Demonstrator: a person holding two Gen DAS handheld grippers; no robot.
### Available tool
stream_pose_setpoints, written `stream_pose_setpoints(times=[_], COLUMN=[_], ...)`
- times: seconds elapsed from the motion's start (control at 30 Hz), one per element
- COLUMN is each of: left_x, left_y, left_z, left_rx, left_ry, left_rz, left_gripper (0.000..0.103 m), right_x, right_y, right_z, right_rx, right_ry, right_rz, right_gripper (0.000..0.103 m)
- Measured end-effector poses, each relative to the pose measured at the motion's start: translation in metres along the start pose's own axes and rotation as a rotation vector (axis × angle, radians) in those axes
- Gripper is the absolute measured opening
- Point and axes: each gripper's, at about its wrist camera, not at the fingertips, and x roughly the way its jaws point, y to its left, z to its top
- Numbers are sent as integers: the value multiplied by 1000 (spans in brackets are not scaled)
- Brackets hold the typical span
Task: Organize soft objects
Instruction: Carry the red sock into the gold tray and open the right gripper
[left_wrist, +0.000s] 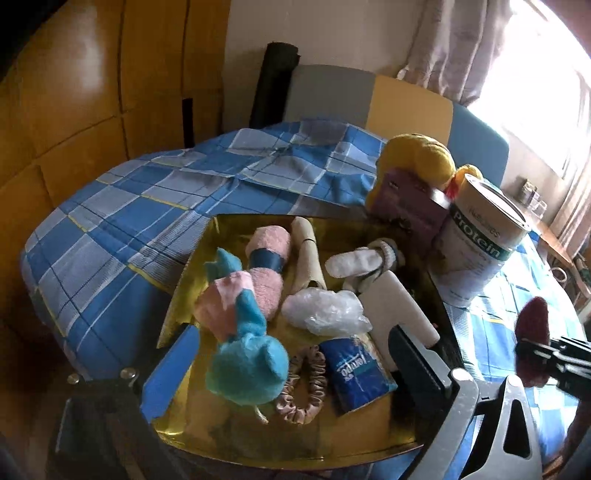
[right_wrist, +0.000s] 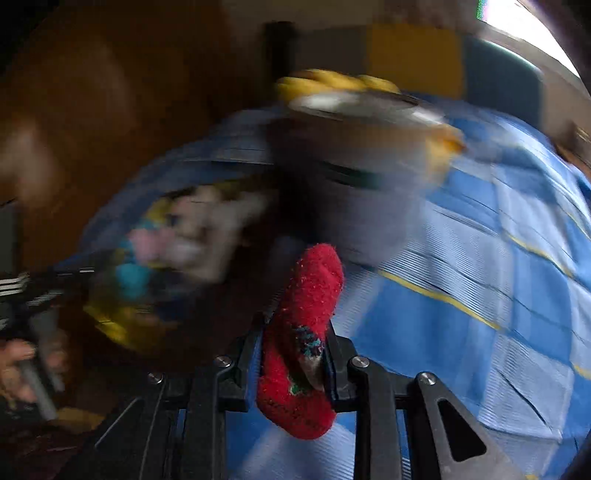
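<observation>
- While your right claw (right_wrist: 293, 354) pinches the red fuzzy sock (right_wrist: 303, 325) between its pads, the sock rides above the blue checked bedspread (right_wrist: 480, 258), its toe pointing up past the fingertips; that is the task's thing in hand, and it is not yet with the others.
- Your left claw (left_wrist: 291, 354) stands spread wide and holds nothing; it hangs over the near end of the gold tray (left_wrist: 192, 266), with the blue and pink plush toy (left_wrist: 240, 332) lying between its fingers but, as far as I can judge, not pressed by them.
- The tray already carries the rolled pink towel (left_wrist: 266, 266), a crumpled plastic bag (left_wrist: 325, 306), a scrunchie (left_wrist: 299, 387) and a blue tissue packet (left_wrist: 354, 373); it lies on the bed, left of the protein tin (left_wrist: 480, 243).
- The right wrist view is badly smeared, so the sock's landing spot is probably the tray, though I cannot be sure from it.
- To do this well: slow your right hand before it reaches the tray; bring the sock in over a bare patch of gold, clear of the tin's rim; lower until the heel rests, then part the pads.
- Keep your left claw drawn back to its side, so the two do not meet over the tray.
</observation>
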Motion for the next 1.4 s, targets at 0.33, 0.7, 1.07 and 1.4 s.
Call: stream_pose_setpoints(times=[0.33, 0.7, 1.07, 1.4], left_x=[-5, -4, -13, -27], left_y=[28, 37, 23, -4], left_z=[3, 2, 0, -10], left_rx=[-37, -48, -43, 6], left_ry=[-16, -18, -43, -72], left_rz=[96, 131, 98, 70], left_gripper=[103, 103, 103, 103], right_x=[63, 107, 38, 29], right_y=[103, 116, 99, 81], right_z=[17, -6, 4, 3], right_rx=[-193, -194, -60, 45], right_ry=[76, 185, -74, -156], right_rz=[229, 190, 26, -199], right_gripper=[26, 51, 66, 66])
